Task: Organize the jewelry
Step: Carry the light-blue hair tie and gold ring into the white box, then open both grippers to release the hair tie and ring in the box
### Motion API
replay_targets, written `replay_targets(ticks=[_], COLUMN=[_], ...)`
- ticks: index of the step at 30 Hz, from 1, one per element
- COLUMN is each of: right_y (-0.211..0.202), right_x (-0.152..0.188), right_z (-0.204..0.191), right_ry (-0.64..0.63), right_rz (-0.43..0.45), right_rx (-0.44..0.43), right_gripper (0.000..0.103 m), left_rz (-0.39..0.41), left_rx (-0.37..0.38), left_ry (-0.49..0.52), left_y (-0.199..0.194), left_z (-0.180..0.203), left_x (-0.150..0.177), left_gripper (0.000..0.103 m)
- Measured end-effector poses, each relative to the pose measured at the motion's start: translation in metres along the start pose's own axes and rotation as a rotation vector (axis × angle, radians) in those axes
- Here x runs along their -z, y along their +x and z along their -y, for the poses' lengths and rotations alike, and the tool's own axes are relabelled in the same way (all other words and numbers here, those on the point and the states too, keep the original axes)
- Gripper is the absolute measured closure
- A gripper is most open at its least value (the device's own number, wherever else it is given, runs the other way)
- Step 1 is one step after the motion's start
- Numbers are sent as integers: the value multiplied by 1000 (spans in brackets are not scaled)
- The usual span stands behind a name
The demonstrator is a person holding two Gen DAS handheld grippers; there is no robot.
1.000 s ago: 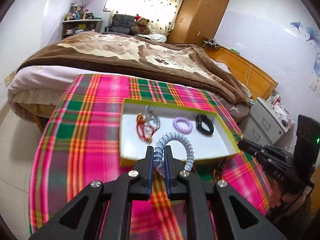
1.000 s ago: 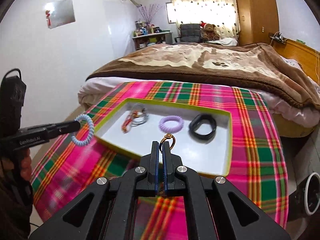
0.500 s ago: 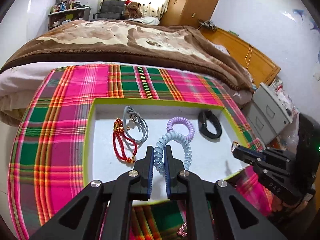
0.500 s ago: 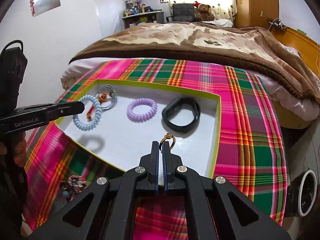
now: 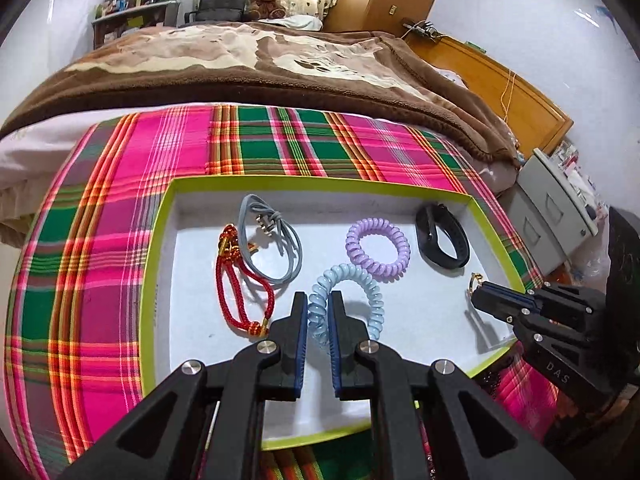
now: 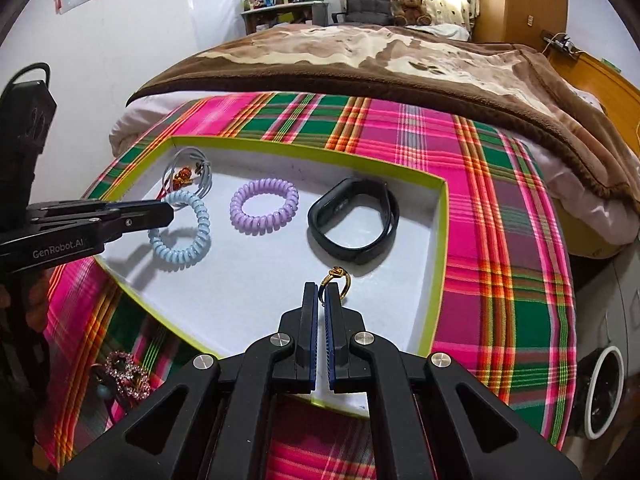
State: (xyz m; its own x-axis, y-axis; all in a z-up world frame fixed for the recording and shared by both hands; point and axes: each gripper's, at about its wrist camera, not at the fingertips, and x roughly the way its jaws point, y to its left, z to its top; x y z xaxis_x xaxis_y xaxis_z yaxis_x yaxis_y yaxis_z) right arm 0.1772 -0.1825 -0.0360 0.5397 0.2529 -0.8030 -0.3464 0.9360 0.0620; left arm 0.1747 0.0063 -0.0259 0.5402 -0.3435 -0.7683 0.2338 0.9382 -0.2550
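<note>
A white tray with a lime-green rim point(image 5: 158, 220) point(image 6: 438, 232) lies on the plaid cloth. My left gripper point(image 5: 319, 300) point(image 6: 170, 210) is shut on a pale blue coil bracelet point(image 5: 366, 288) point(image 6: 182, 236), holding it low over the tray's near middle. The right gripper point(image 6: 321, 290) point(image 5: 476, 300) is shut on a small gold ring point(image 6: 339, 278) point(image 5: 475, 280) just above the tray floor near its right side. In the tray lie a purple coil bracelet point(image 5: 378, 249) point(image 6: 264, 205), a black band point(image 5: 442, 242) point(image 6: 354, 220), a grey cord bracelet point(image 5: 270, 246) and a red cord bracelet point(image 5: 240, 284).
A sparkly pink piece of jewelry point(image 6: 126, 372) sits on the plaid cloth point(image 5: 100, 240) in front of the tray's near-left edge. A bed with a brown blanket point(image 5: 248, 60) runs behind the table. A grey drawer unit point(image 5: 556, 216) stands at the right.
Both grippers have moved forward and down over the tray, each carrying its piece. The blue coil and the gold ring now hang close above the tray floor.
</note>
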Motion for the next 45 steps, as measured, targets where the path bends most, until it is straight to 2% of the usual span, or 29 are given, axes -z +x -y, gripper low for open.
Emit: replay_targets(ticks=[18,20,24,27,29,36,45], right_y=[8,9,8,8,6,-4,-29], right_x=[-5,-5,-5,-6,-5,-5,4], right_z=[-3,-4,-4,-5,-5,-6,-6], right_ry=[-9,-12,-9,-8,-6,7,37], right_rz=[-18,-18,-13,-11,-3,25,81], right_rx=[5,6,8,10,8,2,-14], right_gripper=[99,99,99,94,94,94,92], left_rz=[-15,-17,-13,-9,-5,14,55], left_rx=[-1,0,2,3,3,9,25], left_ry=[-19,-20,-19,-20,-24,-11,-19], left_y=[4,5,3,1,-1,-12,-37], left_z=[-4,-3,-3,-3,-3,3,8], left_x=[-2,-1,-1,0,0,2,16], left_gripper=[91,83,82,81,78,77,67])
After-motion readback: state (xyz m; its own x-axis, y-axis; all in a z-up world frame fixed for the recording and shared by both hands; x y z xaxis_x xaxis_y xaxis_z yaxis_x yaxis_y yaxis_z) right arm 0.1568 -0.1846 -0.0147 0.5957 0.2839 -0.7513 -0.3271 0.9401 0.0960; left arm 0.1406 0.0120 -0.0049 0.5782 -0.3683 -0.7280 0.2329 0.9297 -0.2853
